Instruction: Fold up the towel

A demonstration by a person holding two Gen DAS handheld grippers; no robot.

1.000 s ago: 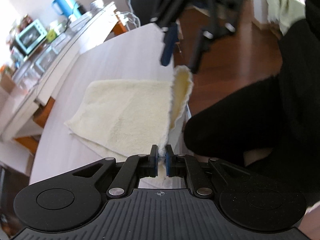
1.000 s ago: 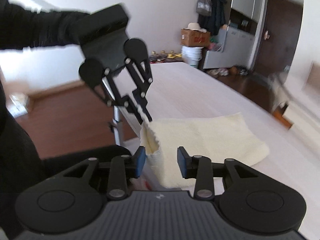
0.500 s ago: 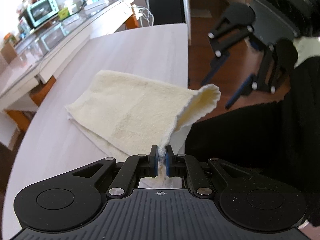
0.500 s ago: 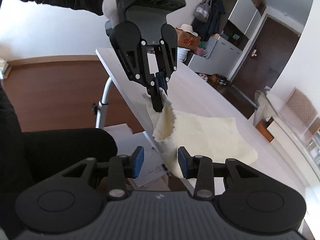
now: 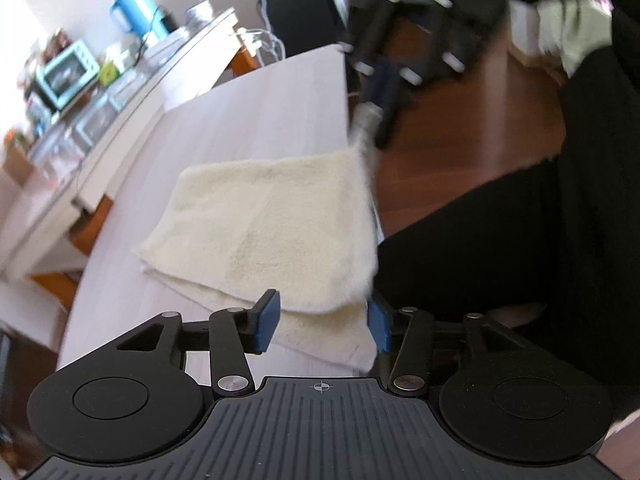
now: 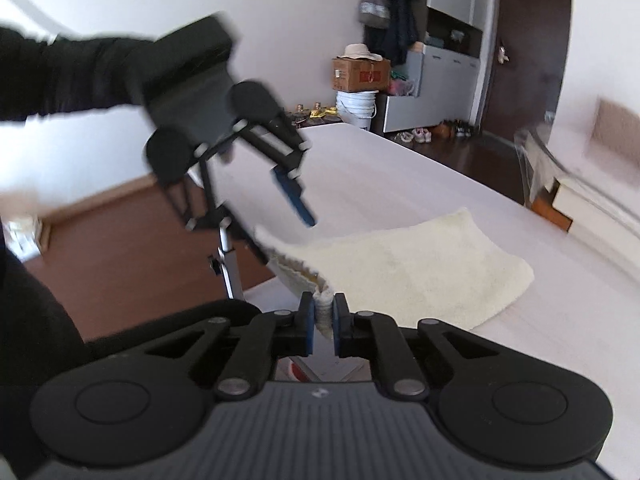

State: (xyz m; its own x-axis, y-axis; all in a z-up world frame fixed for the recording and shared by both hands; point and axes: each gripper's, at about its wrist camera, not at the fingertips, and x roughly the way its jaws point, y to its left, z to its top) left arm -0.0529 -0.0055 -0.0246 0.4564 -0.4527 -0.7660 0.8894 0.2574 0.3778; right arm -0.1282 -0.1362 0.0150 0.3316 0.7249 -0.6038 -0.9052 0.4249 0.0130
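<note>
A fluffy cream-yellow terry towel [image 5: 272,224] lies on a pale whitish wood-grain desk [image 5: 256,112]; both black plastic tongs carry blue pads [image 5: 267,322]; the floor [image 6: 120,240] is reddish-brown wood; a teal toaster oven [image 5: 66,72] and a bright blue kettle [image 5: 136,10] stand behind.

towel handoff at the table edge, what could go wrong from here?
1. The right hand-held gripper is closing on only a thin bunch of the towel corner; it could slip out.
2. The left hand-held gripper is opening with nothing gripped, so the lifted layer hangs from one corner and may sag crooked.
3. The towel lies at the table edge; a pull toward the person could drag it off.
</note>
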